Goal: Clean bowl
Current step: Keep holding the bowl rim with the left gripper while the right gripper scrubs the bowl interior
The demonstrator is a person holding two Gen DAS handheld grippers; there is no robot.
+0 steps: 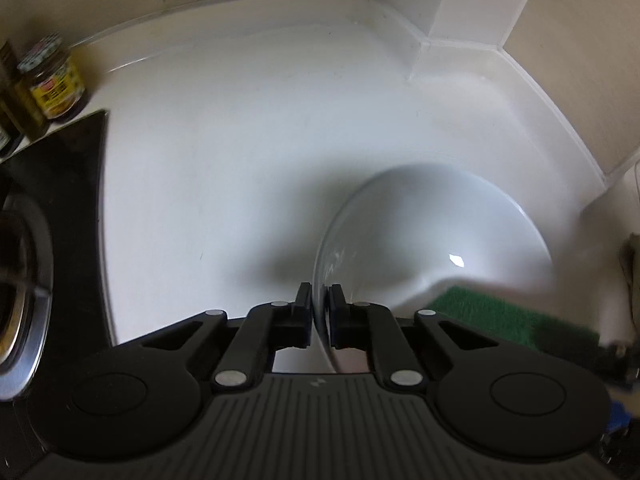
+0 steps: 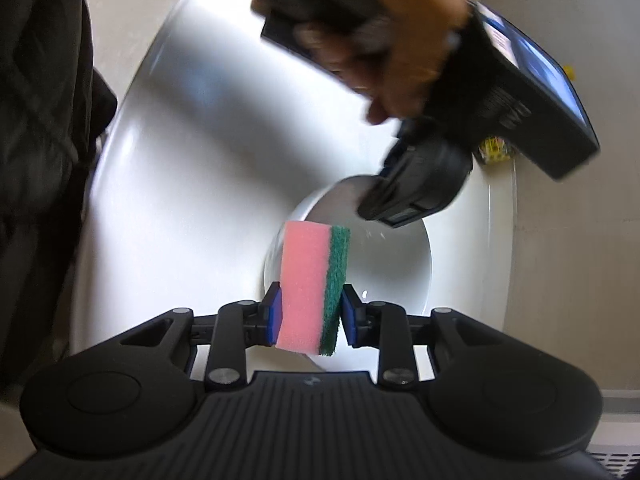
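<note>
with our left tongs (image 1: 320, 312) clenched on the rim of the white bowl (image 1: 432, 240), tilted over the white desk (image 1: 240, 140), and our right tongs (image 2: 308, 312) grasping the pink-and-green sponge (image 2: 312, 284), we judge it best to steady the rim and press the green face toward 12 o'clock into the hollow.

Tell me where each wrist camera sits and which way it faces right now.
Left wrist: rides the left hand-held gripper, facing along the white counter toward the corner; its fingers pinch the bowl rim.
Right wrist: rides the right hand-held gripper, looking down at the bowl; fingers clamp the sponge; the person's left hand shows above.
Shared: bowl, sponge, counter, jar.
</note>
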